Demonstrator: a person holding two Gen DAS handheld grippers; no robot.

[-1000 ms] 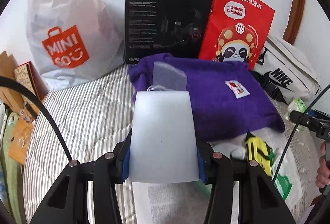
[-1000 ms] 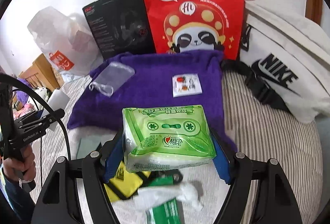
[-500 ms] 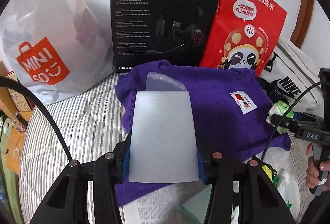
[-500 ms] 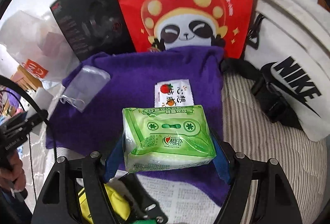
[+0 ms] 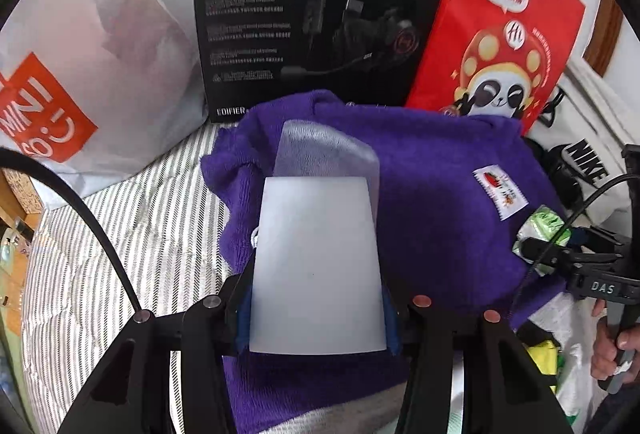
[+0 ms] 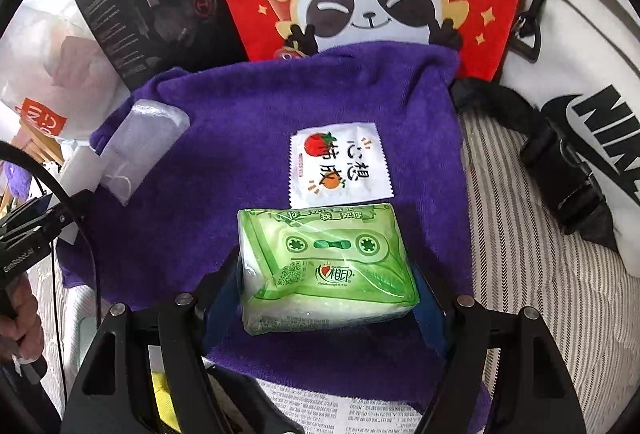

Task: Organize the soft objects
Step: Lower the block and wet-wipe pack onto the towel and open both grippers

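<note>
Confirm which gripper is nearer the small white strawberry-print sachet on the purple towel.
Right. The right gripper, shut on the green tissue pack, sits just short of the sachet. The left gripper, holding a white pack, is off toward the towel's other side.

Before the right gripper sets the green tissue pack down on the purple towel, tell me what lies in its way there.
Directly ahead of the green tissue pack a small white sachet lies flat on the purple towel. A clear pouch lies at the towel's left edge, clear of the path. The towel beside the sachet is bare.
</note>
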